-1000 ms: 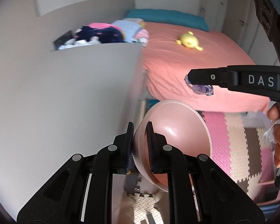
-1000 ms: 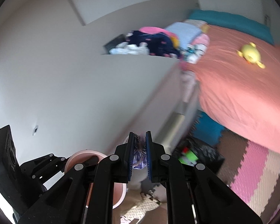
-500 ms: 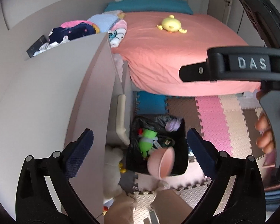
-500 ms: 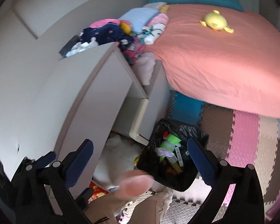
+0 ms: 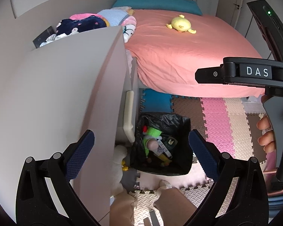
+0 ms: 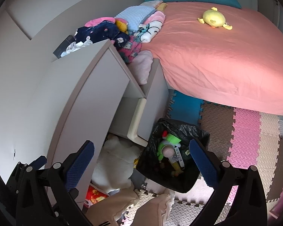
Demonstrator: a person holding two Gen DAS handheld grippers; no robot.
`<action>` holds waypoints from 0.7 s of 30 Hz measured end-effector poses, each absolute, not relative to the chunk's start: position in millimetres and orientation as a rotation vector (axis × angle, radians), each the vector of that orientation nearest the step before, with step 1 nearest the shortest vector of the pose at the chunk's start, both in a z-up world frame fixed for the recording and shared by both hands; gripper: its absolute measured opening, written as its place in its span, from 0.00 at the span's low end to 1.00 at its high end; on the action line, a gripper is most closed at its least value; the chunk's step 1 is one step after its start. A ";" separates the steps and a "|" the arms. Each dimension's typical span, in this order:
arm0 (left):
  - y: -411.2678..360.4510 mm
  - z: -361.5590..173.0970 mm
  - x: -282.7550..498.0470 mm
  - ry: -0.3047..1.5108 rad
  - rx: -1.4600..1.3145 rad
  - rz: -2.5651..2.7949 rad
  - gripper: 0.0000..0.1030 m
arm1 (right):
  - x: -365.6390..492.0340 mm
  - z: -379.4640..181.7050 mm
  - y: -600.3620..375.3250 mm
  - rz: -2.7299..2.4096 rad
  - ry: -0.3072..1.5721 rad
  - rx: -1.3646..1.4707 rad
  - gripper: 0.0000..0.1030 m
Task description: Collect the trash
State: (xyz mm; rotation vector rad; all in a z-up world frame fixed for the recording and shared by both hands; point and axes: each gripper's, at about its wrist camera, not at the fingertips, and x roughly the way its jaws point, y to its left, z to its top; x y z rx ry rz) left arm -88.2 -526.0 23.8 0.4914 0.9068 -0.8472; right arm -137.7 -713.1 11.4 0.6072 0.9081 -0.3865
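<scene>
A black-lined trash bin (image 5: 181, 124) (image 6: 201, 133) stands on the foam floor beside the grey desk. Inside it lie a pink cup (image 5: 153, 144) (image 6: 168, 150), a green item (image 5: 152, 131) (image 6: 170, 138) and other trash. My left gripper (image 5: 141, 152) is wide open and empty, held high above the bin. My right gripper (image 6: 141, 156) is also wide open and empty above the bin. The right gripper's body (image 5: 254, 73) shows from the side in the left wrist view, at the right.
A grey desk (image 5: 66, 94) (image 6: 81, 98) stands left of the bin, with clothes piled at its far end. A pink bed (image 5: 188, 56) with a yellow plush (image 5: 181, 24) lies behind. A white plush (image 6: 113, 162) sits under the desk. My knees (image 5: 151, 207) are below.
Both grippers opened. The left let go of the pink cup and the right let go of the purple wrapper; both fell, and the cup now lies in the bin.
</scene>
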 end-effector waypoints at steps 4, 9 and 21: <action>-507.0 33.9 -85.0 0.893 0.469 -0.817 0.94 | -127.8 22.4 -693.3 -0.357 0.894 0.579 0.98; -473.0 46.3 -74.3 0.863 0.462 -0.742 0.94 | -108.6 37.1 -655.0 -0.284 0.873 0.546 0.98; -351.2 61.9 -31.6 0.868 0.368 -0.526 0.94 | -47.2 55.0 -533.4 -0.108 0.900 0.384 0.98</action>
